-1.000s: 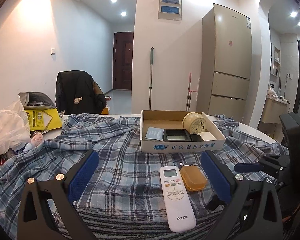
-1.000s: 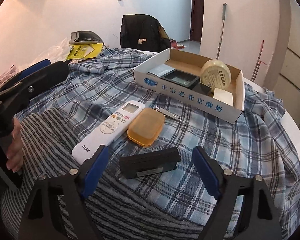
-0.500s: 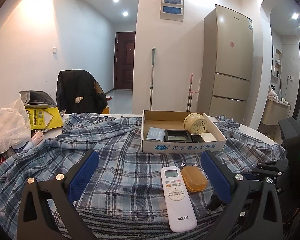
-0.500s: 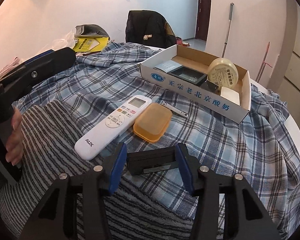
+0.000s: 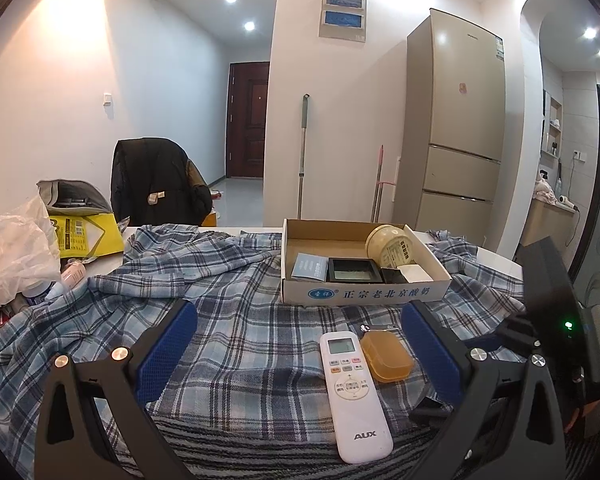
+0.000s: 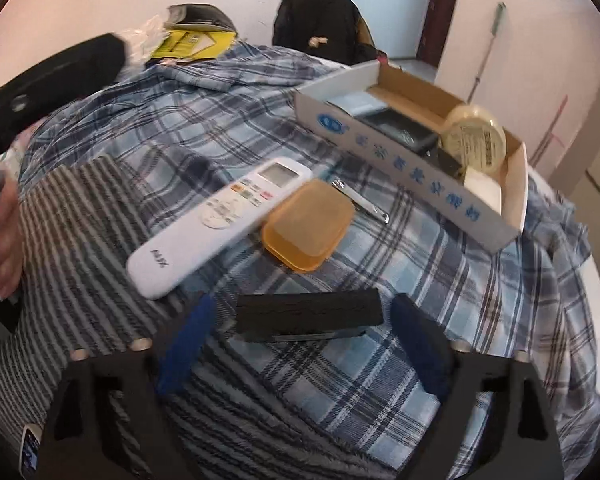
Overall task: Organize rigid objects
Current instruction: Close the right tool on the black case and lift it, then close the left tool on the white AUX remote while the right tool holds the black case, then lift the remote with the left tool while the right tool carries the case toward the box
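The open cardboard box with blue print (image 6: pixel 416 184) on the plaid-cloth-covered counter (image 6: pixel 380 360) already holds a round cream jar (image 6: pixel 476 142), a flat black tray (image 5: pixel 354 270), a pale blue card (image 5: pixel 309 266) and a small white block (image 6: pixel 483 188), so part of the sorting looks done. Left out on the cloth are a white AUX remote control (image 6: pixel 220 224), a translucent orange plastic case (image 6: pixel 308 230) touching its side, a metal nail clipper (image 6: pixel 360 200) just beyond the case, and a black rectangular block (image 6: pixel 308 314). The right tool (image 6: pixel 300 344) straddles that block, its jaws opening, with gaps showing between pads and block, so it is not gripped. The left tool (image 5: pixel 300 346) hangs spread wide and empty above the remote. By my reading four pieces remain.
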